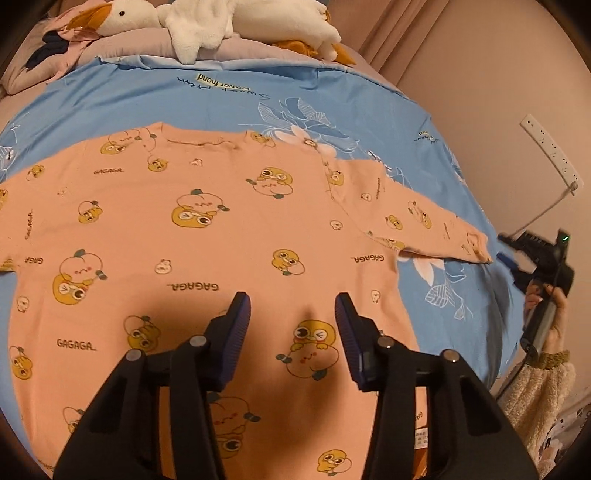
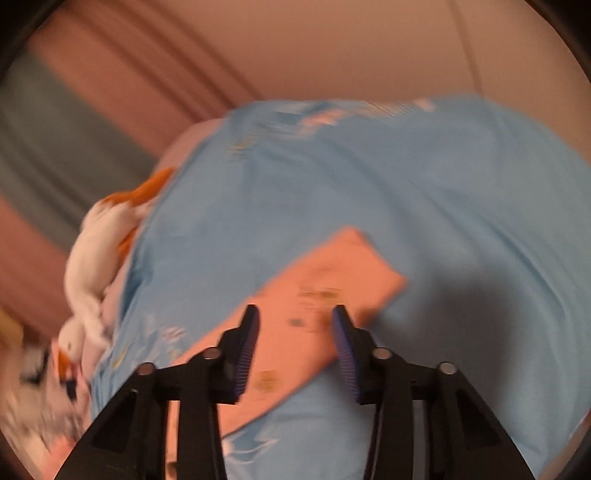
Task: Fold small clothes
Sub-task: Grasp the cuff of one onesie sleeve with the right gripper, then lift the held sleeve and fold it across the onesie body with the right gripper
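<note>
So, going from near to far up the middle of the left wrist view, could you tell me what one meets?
Left hand-held gripper → peach shirt → blue bedsheet → white plush goose.

The left wrist view looks steeply down, close over the peach shirt (image 1: 221, 229) on the bed (image 1: 351, 110). The blurred right wrist view faces its sleeve (image 2: 325, 291); both share the blue bedding.
</note>
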Available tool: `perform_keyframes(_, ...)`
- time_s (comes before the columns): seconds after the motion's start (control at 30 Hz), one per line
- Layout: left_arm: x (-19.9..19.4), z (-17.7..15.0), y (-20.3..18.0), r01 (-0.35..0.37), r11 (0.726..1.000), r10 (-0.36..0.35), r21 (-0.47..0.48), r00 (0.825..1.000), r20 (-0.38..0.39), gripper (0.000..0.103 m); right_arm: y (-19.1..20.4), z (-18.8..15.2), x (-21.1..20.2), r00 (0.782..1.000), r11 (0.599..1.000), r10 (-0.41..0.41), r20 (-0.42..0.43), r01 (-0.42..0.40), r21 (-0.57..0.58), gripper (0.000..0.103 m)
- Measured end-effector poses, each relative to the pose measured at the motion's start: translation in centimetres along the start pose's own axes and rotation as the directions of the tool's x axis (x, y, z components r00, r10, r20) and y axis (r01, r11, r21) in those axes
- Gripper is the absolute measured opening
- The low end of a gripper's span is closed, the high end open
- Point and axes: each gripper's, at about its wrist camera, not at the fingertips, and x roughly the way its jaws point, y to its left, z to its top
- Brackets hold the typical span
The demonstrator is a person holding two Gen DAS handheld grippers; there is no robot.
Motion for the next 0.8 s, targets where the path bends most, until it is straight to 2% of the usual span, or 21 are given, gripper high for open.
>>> perform_keyframes(0.1,0.1,-0.1,-0.2,0.005,1.000,-0.005,0.002,1.000,-0.003,0.046,-1.5,0.1,1.2,0.997,0.996,-0.078,-0.011,0.078,0.039,0.039)
perform_keyframes(0.27,0.5,-0.1,-0.4,0.004,1.000,-0.004,-0.001,1.000,-0.012,0.046,-1.3,-0.2,3.4,0.997,0.997,-0.061,-0.039,0.063,0.048,0.037)
perform_keyframes(0.4,0.4,-0.1,-0.5,-0.002,1.000,0.002,0.000,1.000,-0.007,0.046,-1.4,-0.3,4.0,0.998,0.997,-0.068,-0.016,0.068,0.030,0.012)
perform_keyframes(0.53,0.2,0.0,-0.2,-0.004,1.000,0.004,-0.001,1.000,-0.003,0.046,-1.5,-0.2,3.2,0.998,0.998,-0.054,0.023,0.053,0.036,0.010)
perform_keyframes(0.67,-0.2,0.3,0.3,-0.012,1.000,0.012,-0.019,1.000,0.008,0.046,-1.0,0.1,1.6,0.991,0.996,-0.085,0.099,0.083,0.023,0.009)
perform_keyframes(0.8,-1.1,0.6,0.8,-0.012,0.999,0.013,-0.035,1.000,0.028,0.048,-0.2,0.4,0.8,0.988,0.998,-0.058,0.141,0.056,0.015,0.009)
